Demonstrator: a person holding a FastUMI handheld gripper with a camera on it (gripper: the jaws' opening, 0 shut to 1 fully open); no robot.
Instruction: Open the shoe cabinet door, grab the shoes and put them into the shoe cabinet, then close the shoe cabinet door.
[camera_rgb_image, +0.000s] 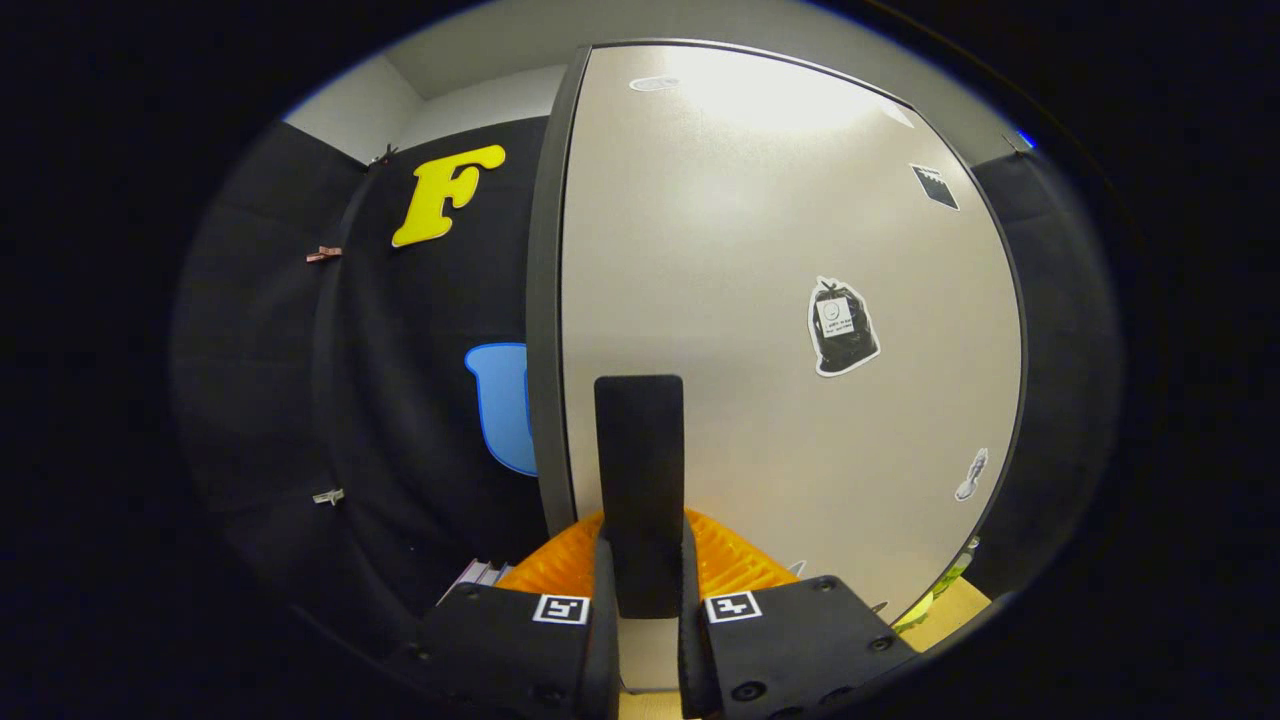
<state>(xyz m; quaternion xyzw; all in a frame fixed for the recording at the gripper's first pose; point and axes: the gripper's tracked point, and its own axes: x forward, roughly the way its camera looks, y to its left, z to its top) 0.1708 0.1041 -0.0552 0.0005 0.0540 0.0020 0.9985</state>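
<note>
Your hand-held gripper (640, 590) clamps dark door handle (639, 470); cabinet door (760, 300) looks closed; shoes likely not yet stowed.

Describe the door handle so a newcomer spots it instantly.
Start at the big pale cabinet door with stickers. Near its dark left edge, low down, a flat dark upright bar stands out: the handle. The tool is shut on its lower end, both fingers pressing it.
</note>
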